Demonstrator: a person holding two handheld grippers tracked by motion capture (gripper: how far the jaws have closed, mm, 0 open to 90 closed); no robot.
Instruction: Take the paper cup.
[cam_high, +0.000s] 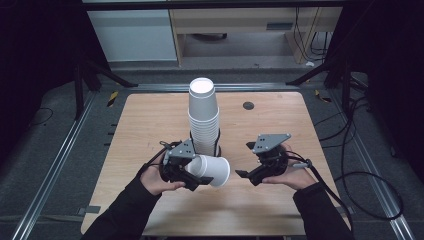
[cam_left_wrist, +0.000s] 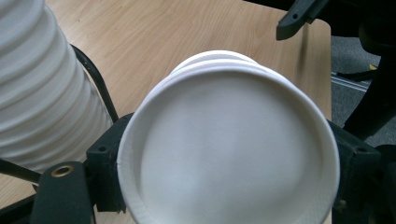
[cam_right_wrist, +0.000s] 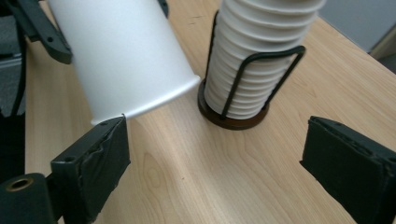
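Left hand-held gripper (cam_high: 196, 178) is closed on a white paper cup (cam_high: 212, 170), jaws pressing on opposite sides of its wall. The cup lies on its side above the worktop (cam_high: 145, 125), its wide mouth pointing toward 3 o'clock in the high view. The left gripper view looks at the cup's base (cam_left_wrist: 229, 149), with a second rim visible behind the first, so more than one cup may be nested. Just beyond, at 12 o'clock from the held cup, a tall stack of cups (cam_high: 203, 117) stands upright in a black wire holder (cam_right_wrist: 252, 79) on a dark round base. Right hand-held gripper (cam_high: 248, 176) has its jaws wide apart and empty, near the cup's mouth but not touching it
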